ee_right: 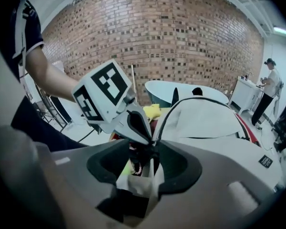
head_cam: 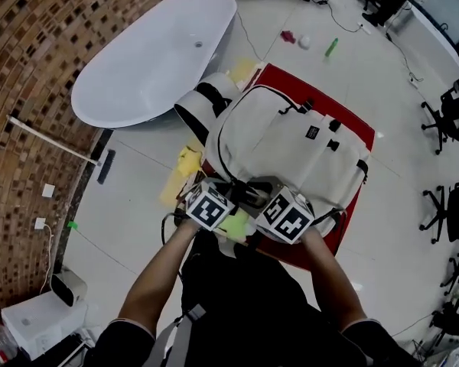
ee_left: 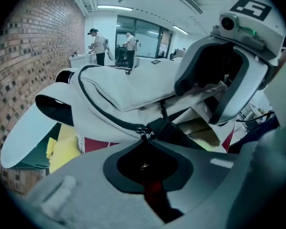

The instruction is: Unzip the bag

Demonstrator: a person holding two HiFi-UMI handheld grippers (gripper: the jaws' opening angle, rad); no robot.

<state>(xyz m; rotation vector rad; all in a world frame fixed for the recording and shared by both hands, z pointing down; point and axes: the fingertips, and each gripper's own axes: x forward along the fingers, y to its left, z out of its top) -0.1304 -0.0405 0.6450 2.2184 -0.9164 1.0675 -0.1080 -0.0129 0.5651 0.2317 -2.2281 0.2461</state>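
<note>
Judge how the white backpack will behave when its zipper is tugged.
Probably floppy: the backpack fabric sags in folds near the zipper pull, so it may bunch. It lies flat on the red mat, so tipping seems unlikely.

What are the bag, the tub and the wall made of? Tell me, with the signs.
Bag: off-white woven fabric, matte; it creases and sags.
Tub: smooth glossy white shell, probably acrylic or enamel; the look leaves it open.
Wall: rough brick, brown and dark blocks with mortar joints.
</note>
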